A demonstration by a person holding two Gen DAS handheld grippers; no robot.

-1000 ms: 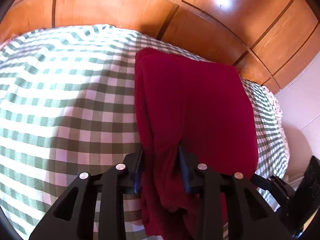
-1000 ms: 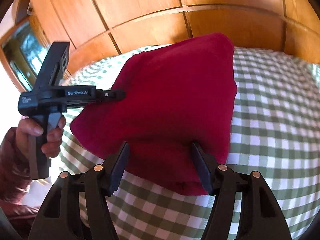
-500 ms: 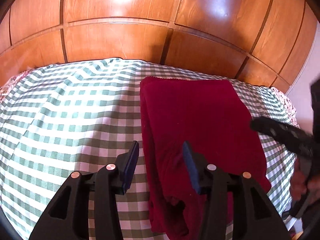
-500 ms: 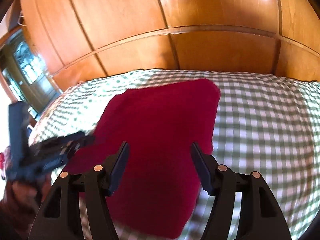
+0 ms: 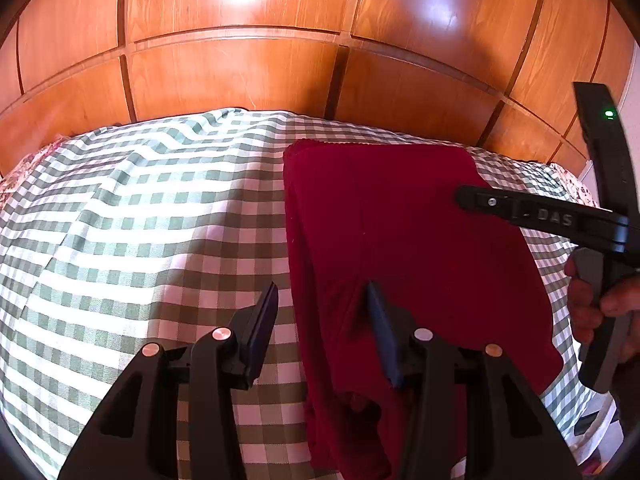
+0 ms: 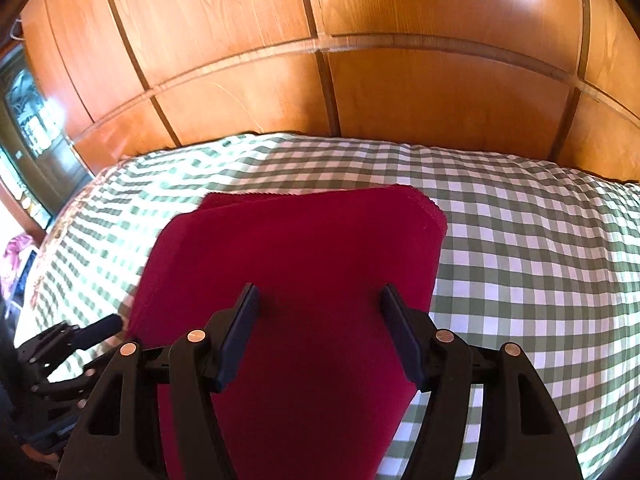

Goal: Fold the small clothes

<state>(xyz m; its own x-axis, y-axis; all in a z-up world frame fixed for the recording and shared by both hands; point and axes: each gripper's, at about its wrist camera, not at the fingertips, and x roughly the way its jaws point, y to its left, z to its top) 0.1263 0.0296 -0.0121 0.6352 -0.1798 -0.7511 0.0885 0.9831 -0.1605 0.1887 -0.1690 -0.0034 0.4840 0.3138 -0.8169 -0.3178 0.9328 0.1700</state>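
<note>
**Red garment lies folded on the bed as both tools stand clear**

A folded dark-red garment (image 5: 408, 240) lies flat on a green-and-white checked bedcover (image 5: 140, 232), in front of a panelled wooden headboard (image 5: 280, 80). Seen from the left wrist, it sits right of the bed's middle, its long axis running from the near edge toward the headboard, its straight far hem just short of the bedcover's far edge.

The left tool (image 5: 324, 312) is released: its jaws have just been opening and now straddle the garment's left folded edge, one finger over the checks, the other over the red cloth, neither pressing. The right tool (image 6: 318, 320), held in a person's hand (image 5: 592, 300), hovers over the garment's near half, jaws spread and nothing between them.

The fold in hand looks set down. To finish well, both tools should probably lift straight off without catching the layers, then take the near end evenly at two corners for any further fold, keeping edges aligned. The bunched near-left layers may need smoothing.
</note>
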